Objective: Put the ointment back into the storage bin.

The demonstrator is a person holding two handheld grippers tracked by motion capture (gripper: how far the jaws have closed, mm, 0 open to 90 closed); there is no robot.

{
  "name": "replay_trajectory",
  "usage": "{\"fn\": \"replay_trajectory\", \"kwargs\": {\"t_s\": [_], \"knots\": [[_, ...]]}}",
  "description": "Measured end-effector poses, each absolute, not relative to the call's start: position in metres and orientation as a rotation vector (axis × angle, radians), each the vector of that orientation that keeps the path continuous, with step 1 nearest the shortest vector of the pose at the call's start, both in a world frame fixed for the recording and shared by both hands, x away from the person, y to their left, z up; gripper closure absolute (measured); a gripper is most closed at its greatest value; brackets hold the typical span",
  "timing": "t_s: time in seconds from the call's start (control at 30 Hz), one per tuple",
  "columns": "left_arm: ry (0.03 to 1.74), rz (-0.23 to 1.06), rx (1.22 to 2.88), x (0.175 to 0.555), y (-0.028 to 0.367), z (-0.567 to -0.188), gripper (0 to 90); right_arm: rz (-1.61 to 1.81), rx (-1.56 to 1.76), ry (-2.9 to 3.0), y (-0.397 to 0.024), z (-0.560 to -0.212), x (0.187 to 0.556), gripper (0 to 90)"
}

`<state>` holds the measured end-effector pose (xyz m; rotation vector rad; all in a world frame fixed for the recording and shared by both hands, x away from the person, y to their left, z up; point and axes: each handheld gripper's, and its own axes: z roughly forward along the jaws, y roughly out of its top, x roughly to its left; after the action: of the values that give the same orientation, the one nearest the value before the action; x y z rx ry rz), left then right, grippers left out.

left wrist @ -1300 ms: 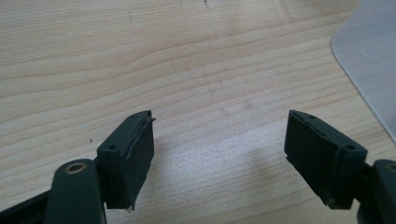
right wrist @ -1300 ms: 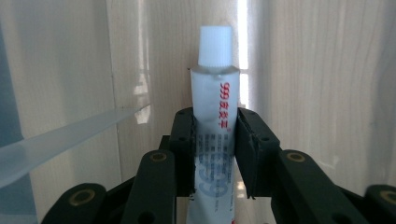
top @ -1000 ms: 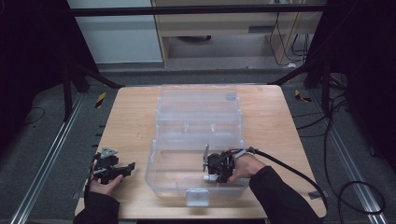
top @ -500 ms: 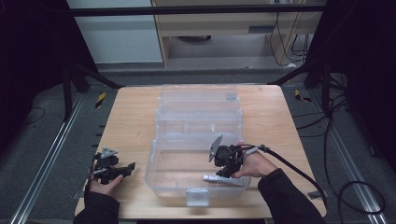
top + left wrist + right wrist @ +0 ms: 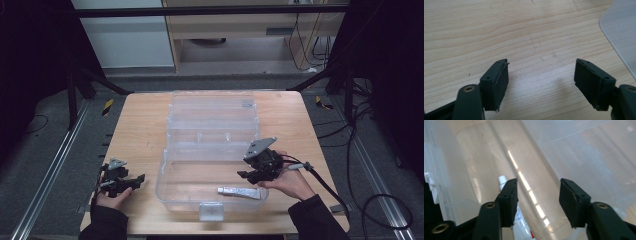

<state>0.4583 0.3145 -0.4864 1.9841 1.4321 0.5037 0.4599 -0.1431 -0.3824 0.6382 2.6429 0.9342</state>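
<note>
My right claw jaws just opening, empty; tube lower middle in bin: light, squishy, slick. Grab mid-body.

white tube lying in clear box

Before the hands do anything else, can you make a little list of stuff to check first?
1. Tube lying flat on the floor of the clear box: ok.
2. Right gripper let go of the tube, jaws just opened, nothing between them: ok.
3. Right gripper lifted clear of the box: cannot tell.
4. Left gripper empty, over bare table: ok.
5. Box lid folded open behind the box: ok.
6. Tube cap on: ok, white cap shows in the right gripper view.
</note>
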Motion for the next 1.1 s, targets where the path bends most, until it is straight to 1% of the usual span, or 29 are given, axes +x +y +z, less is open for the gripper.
{"fn": "replay_trajectory", "kwargs": {"t_s": [0.13,0.23,0.33,0.5,0.67,0.93,1.1], "knots": [[1.433,0.501,1.982,0.458,0.314,-0.486,32.6,1.035,0.728,2.555,-0.158,-0.378,0.455,42.0],[1.436,0.497,1.978,0.458,0.314,-0.486,33.8,1.078,0.755,2.508,-0.169,-0.377,0.452,37.7],[1.435,0.497,1.975,0.458,0.314,-0.486,35.2,1.106,0.790,2.463,-0.178,-0.376,0.449,35.7],[1.441,0.504,1.967,0.458,0.315,-0.486,37.3,1.187,0.878,2.353,-0.199,-0.380,0.444,27.9],[1.444,0.500,1.970,0.457,0.315,-0.485,40.3,1.261,0.997,2.231,-0.220,-0.386,0.441,22.5],[1.447,0.499,1.962,0.457,0.315,-0.484,43.1,1.319,1.149,2.080,-0.252,-0.403,0.439,20.4],[1.450,0.514,1.959,0.457,0.315,-0.485,39.6,1.284,1.235,2.025,-0.269,-0.419,0.443,18.0]]}}
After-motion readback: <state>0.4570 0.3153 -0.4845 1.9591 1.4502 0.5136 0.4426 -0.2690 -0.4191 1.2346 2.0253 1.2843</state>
